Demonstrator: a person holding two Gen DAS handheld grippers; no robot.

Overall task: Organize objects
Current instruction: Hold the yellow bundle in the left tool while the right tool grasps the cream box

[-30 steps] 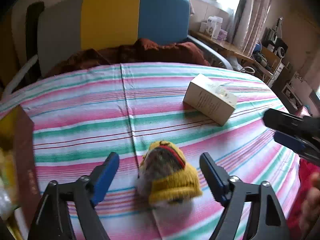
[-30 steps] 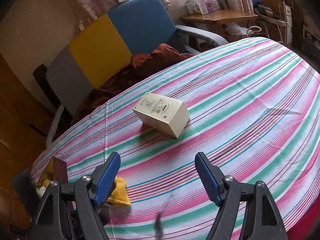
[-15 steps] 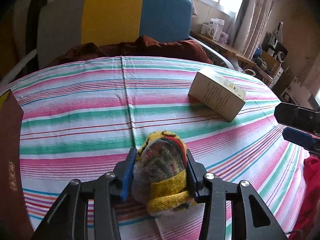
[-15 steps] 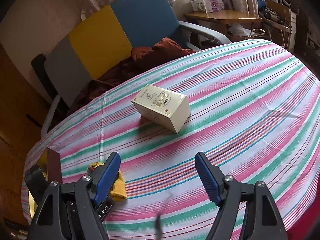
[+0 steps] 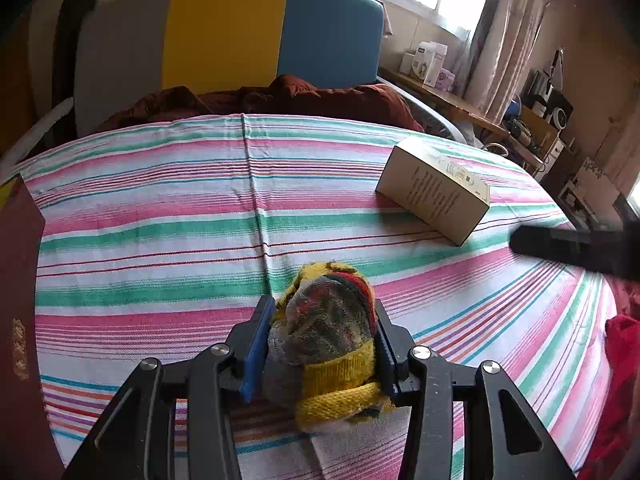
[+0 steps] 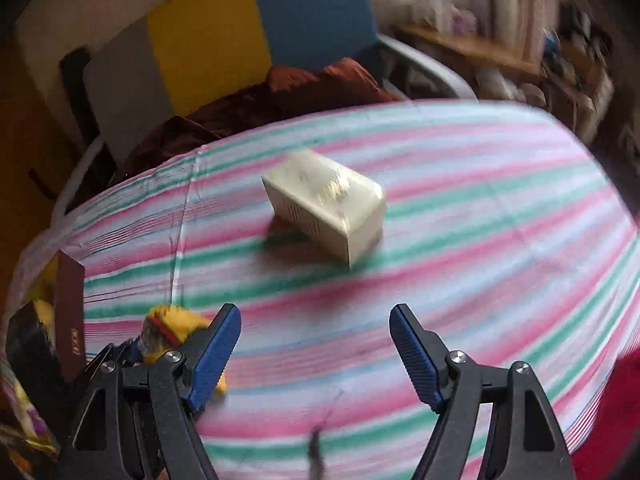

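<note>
The left gripper (image 5: 322, 344) has just closed on the knitted sock bundle (image 5: 328, 344), which sat loose between its jaws a second ago. The right gripper (image 6: 316, 354) hangs open and empty, short of the cream box (image 6: 324, 210). The bundle looks ready to lift.

A knitted yellow sock bundle (image 5: 332, 344) lies near the front of the striped tablecloth (image 5: 160, 216), a rectangular cream carton (image 5: 436, 190) behind it to the right.

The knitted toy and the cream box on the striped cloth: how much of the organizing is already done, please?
Nothing looks put away yet. In hand: the left gripper has just closed its fingers on the yellow knitted toy, which sits on the striped cloth. Left: the cream box lies untouched mid-table; the right gripper is open and empty, short of it.
</note>
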